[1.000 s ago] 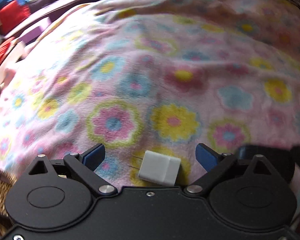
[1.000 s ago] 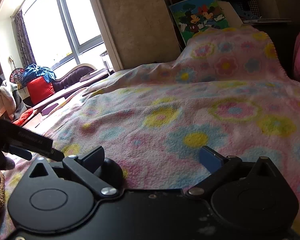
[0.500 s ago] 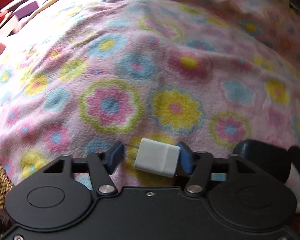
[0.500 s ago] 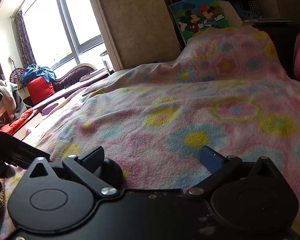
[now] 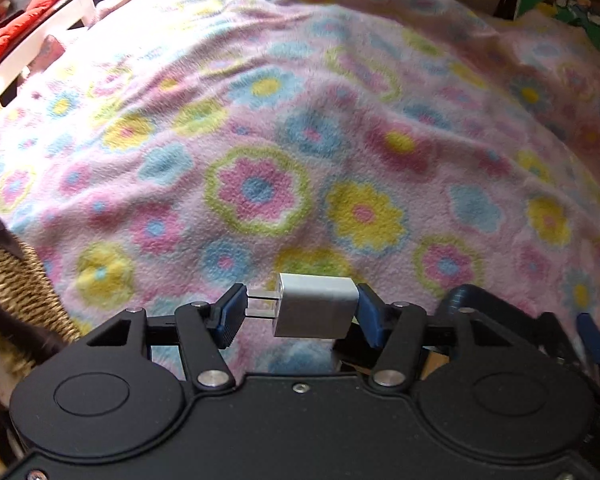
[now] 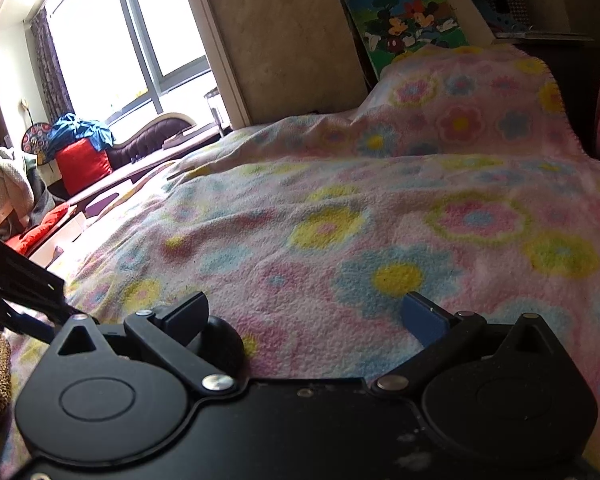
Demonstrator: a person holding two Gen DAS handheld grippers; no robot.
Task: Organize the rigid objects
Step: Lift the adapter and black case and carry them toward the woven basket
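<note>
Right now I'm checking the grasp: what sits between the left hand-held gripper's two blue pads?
A white plug adapter, prongs against one pad, body against the other, over the flowered blanket. The left wrist view shows it.

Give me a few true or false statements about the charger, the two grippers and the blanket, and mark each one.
1. The left gripper is shut on the white plug-in charger. True.
2. The charger's metal prongs point toward the right finger. False: they point toward the left finger.
3. The right gripper holds a charger too. False: its jaws stand open with nothing between them.
4. The bed is covered by a pink flowered fleece blanket. True.
5. A cartoon-mouse picture stands past the blanket's far end. True.
</note>
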